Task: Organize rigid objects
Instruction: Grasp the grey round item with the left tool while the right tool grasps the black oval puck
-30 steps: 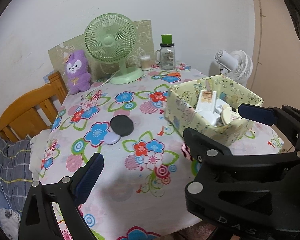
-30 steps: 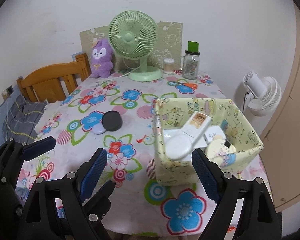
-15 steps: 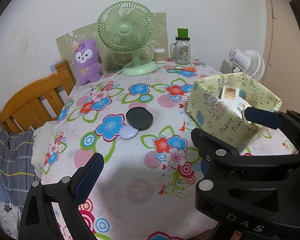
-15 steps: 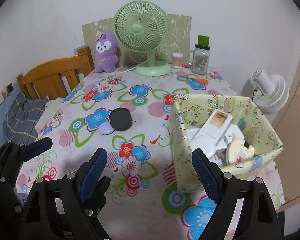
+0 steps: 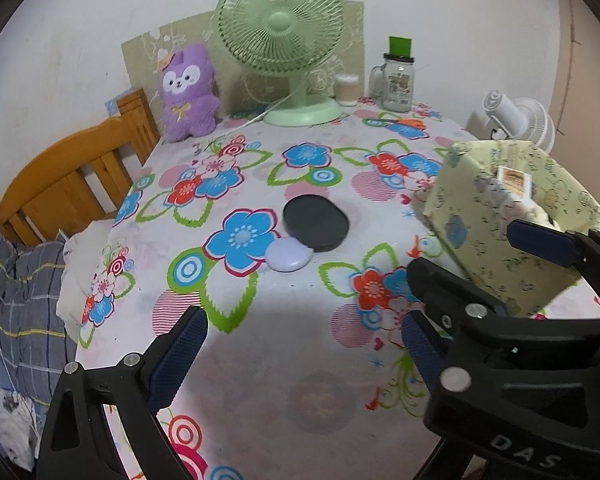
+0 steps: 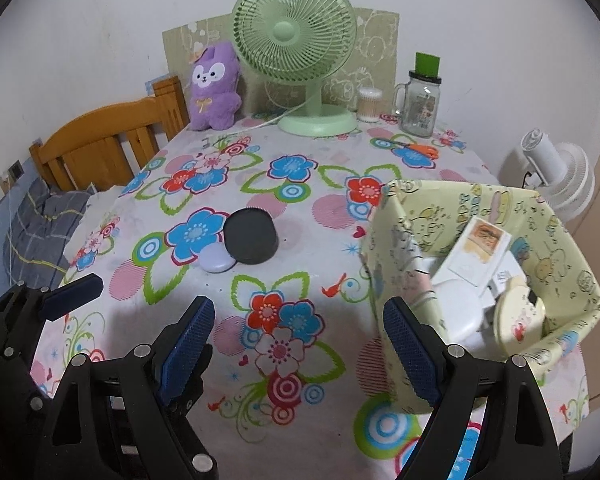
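A black round disc (image 5: pixel 315 222) (image 6: pixel 251 235) lies mid-table with a small lilac oval case (image 5: pixel 289 255) (image 6: pixel 217 260) touching its near left side. A pale yellow fabric box (image 5: pixel 512 232) (image 6: pixel 484 280) at the right holds a white carton (image 6: pixel 476 252), a white oval item and a cream round item. My left gripper (image 5: pixel 304 344) is open and empty, above the table's near edge, short of the disc. My right gripper (image 6: pixel 300 336) is open and empty, just left of the box's near corner.
A green desk fan (image 6: pixel 296 40), a purple plush (image 6: pixel 214 84), a glass jar with green lid (image 6: pixel 420 100), a cotton-swab tub (image 6: pixel 370 105) and orange scissors (image 6: pixel 418 149) stand at the back. A wooden chair (image 6: pixel 108 148) is at left. A white fan (image 6: pixel 556 172) is beyond the right edge.
Both grippers have moved forward and down toward the table. The disc and lilac case now sit closer and more central in the left wrist view. Both grippers stay open.
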`<state>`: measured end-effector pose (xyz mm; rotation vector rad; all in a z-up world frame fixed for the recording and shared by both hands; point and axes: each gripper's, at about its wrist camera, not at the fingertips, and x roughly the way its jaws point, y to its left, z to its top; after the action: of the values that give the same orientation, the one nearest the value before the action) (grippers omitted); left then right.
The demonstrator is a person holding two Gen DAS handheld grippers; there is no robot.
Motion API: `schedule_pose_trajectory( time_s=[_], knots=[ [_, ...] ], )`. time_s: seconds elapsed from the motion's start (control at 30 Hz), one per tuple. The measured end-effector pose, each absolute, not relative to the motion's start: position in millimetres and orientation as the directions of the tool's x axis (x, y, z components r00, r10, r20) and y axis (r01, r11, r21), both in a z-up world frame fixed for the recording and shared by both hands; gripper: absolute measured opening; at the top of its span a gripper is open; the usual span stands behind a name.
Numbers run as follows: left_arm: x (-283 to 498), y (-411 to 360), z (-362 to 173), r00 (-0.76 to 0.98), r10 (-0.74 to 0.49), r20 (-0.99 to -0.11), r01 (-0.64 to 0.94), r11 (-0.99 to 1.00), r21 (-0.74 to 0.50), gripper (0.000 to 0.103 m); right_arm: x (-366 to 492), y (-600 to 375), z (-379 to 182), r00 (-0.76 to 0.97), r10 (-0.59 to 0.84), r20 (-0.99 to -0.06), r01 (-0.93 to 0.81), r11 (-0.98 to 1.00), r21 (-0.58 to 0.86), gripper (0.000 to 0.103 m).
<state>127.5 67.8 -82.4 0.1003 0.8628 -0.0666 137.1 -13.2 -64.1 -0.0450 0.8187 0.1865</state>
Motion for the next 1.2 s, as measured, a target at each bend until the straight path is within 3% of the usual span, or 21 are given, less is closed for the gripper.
schedule_pose_trajectory(
  time_s=[0.57, 1.2],
  knots=[
    [169, 89, -104, 0.608, 0.013, -0.794, 0.078, 0.994, 0.077, 0.099, 178, 18, -79, 0.661, 0.160, -0.733, -0.262, 0.965, -0.025, 0.088],
    [215, 97, -130, 0.560, 0.013, -0.829, 0.085, 0.994, 0.073, 0.098, 229, 29, -108, 0.595, 0.194, -0.780, -0.279, 0.960, 0.026, 0.082]
  ],
)
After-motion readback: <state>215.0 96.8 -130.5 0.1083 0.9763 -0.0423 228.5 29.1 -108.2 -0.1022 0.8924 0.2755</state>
